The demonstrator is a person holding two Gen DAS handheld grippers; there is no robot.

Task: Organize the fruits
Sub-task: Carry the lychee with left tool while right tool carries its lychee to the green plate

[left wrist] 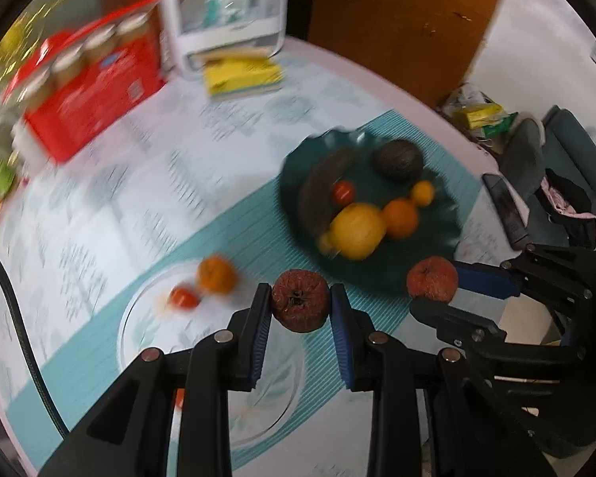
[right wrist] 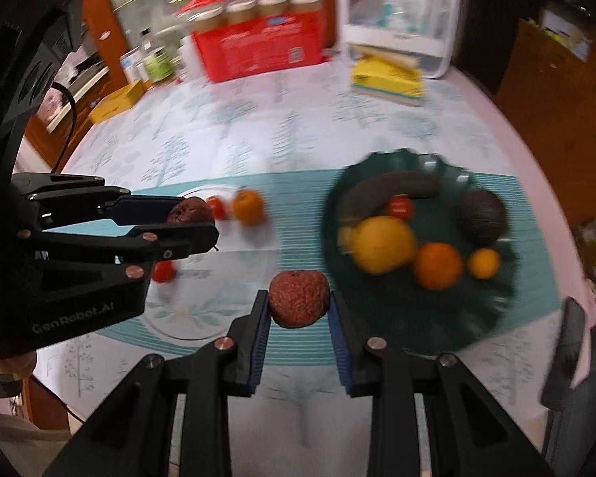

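The left tongs [left wrist: 300, 306] are clamped on a dark, wrinkled brown fruit [left wrist: 300, 305] at lower centre of the left wrist view. The right tongs [right wrist: 299, 305] are clamped on a paler, shrivelled reddish fruit [right wrist: 299, 298] at lower centre of the right wrist view. Both fruits are held above a teal striped mat [left wrist: 234, 246] on the bench [right wrist: 258, 119].

Lower left in the left wrist view lies a clear glass plate [left wrist: 147, 318] with a small orange [left wrist: 216, 274] and a red tomato [left wrist: 184, 298] on it. Right of centre sits a dark green scalloped plate [left wrist: 437, 246] holding a blackened banana [left wrist: 322, 187], an avocado [left wrist: 398, 159], a large yellow citrus [left wrist: 357, 230], an orange fruit [left wrist: 401, 216] and some smaller ones.

At the top, blurred, stand a red box [right wrist: 258, 47] and a white container [right wrist: 397, 20].
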